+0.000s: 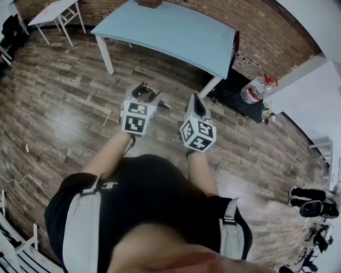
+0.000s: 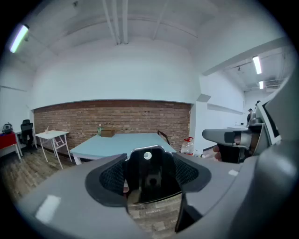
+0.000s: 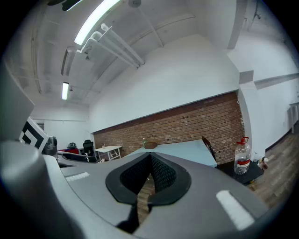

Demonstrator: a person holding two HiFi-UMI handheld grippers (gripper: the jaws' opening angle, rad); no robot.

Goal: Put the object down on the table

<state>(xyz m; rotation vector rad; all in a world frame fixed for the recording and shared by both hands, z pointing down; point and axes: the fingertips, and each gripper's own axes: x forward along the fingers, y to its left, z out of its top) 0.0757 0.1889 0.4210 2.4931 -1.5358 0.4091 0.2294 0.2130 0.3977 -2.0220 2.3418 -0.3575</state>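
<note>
Left gripper [image 1: 144,90]: clamped on a glossy black flat object [image 2: 149,179].
Right gripper [image 1: 195,99]: jaws closed together, empty.
Surface [image 1: 176,32]: light blue rectangular tabletop, well ahead.

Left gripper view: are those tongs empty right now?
No, the left tongs are clamped on a dark glossy object that fills the gap between them.

From the head, the left tool [image 1: 145,89] and its cube [image 1: 136,118] hide most of the black object [image 2: 148,175]; even up close, what it is cannot be told. The brown box [image 1: 149,2] on the far counter [image 1: 176,32] is cut by the top edge. The bottle [image 2: 99,129] beside it is too small to read.
</note>
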